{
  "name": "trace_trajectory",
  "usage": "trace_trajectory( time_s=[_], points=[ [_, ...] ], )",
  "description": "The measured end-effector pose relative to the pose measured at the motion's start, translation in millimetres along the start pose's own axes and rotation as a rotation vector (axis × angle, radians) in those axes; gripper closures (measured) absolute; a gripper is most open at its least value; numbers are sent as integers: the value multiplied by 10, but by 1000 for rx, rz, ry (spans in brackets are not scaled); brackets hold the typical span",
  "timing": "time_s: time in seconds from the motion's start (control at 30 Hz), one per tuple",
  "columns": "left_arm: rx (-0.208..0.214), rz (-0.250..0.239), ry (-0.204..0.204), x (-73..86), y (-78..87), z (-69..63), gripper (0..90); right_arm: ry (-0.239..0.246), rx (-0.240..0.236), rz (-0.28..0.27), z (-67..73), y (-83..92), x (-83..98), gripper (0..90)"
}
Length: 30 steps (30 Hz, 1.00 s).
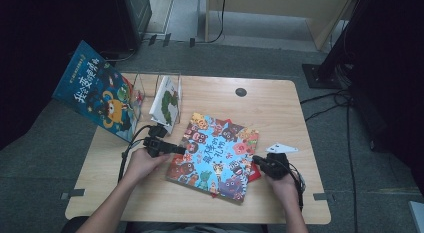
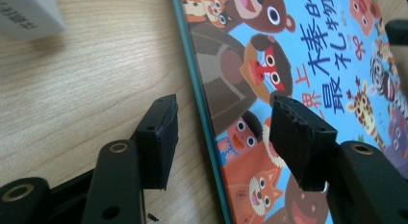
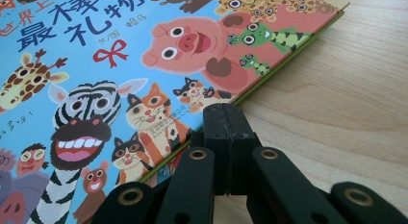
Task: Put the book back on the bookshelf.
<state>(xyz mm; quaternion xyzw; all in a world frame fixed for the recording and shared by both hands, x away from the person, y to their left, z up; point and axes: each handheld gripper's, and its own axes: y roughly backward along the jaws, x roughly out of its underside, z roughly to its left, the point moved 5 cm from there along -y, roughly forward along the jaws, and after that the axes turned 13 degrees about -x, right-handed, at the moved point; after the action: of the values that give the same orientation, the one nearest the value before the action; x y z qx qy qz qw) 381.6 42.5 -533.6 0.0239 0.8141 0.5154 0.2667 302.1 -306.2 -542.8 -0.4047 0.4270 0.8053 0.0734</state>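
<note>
Wooden table, clear rack holding a white book; dark-blue picture book leaning at its left

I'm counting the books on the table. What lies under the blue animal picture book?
A red book pokes out beneath the blue animal book at its right edge, by the right tool. Another red corner shows at the top. The rest is covered.
</note>
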Motion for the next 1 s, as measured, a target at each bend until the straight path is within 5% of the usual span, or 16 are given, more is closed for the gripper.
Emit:
trace_trajectory(
  time_s=[0.3,0.83,1.0],
  points=[
    [-22,-18,-75,8,-31,-86,426,-7,-13,-2,-29,-12,-5,900],
    [36,33,11,1,-7,-41,398,-2,-30,4,-95,-124,-105,900],
    [1,55,-10,-22,-13,-73,390,-14,-50,-9,-119,-130,-99,900]
  ],
)
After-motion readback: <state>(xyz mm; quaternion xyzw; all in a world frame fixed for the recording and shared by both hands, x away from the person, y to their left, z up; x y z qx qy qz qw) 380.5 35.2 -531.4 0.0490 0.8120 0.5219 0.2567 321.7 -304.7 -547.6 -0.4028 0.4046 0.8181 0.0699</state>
